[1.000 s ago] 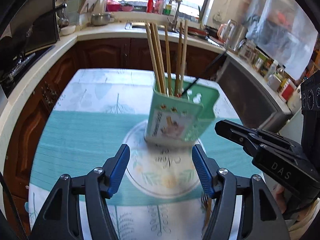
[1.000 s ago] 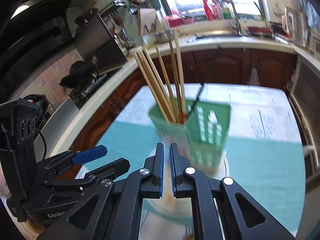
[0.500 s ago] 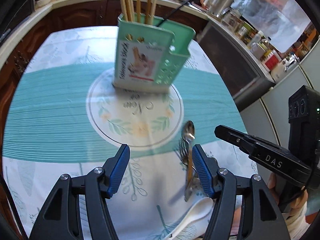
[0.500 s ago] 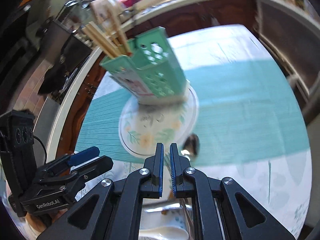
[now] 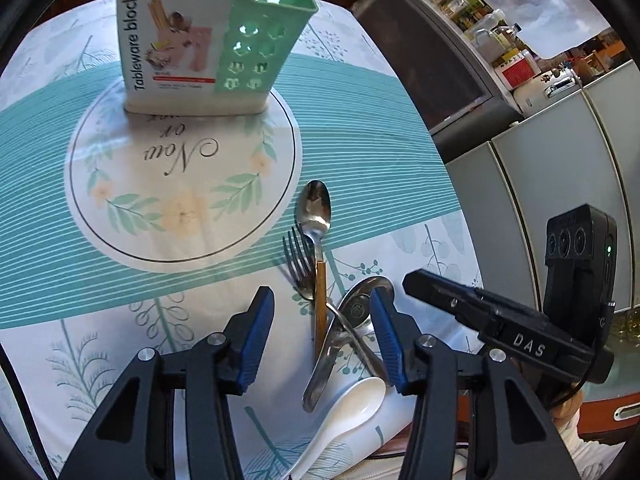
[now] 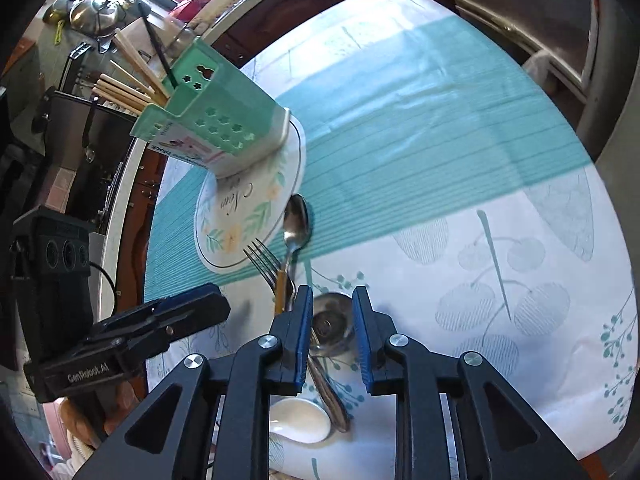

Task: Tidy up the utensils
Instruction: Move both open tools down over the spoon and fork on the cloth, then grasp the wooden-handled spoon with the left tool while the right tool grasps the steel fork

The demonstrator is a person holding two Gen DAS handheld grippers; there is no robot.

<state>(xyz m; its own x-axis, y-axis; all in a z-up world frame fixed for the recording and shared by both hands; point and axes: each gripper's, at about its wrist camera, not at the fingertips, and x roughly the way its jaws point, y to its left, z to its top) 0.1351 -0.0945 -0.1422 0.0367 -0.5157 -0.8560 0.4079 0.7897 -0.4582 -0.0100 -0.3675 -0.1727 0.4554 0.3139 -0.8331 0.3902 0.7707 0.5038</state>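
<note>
Left wrist view: utensil holder (image 5: 208, 36) top cropped, both grippers (image 5: 322, 344) (image 6: 331, 332) parted, empty, ladle (image 5: 352, 320) half hidden

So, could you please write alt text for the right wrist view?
The open right gripper hovers over a pile of utensils on a floral tablecloth: ladle, fork, metal spoon, white spoon. Behind stands a green utensil holder with chopsticks.

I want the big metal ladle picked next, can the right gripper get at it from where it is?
Probably yes: the right gripper is open, its fingers either side of the ladle bowl, with nothing lying over the bowl.
</note>
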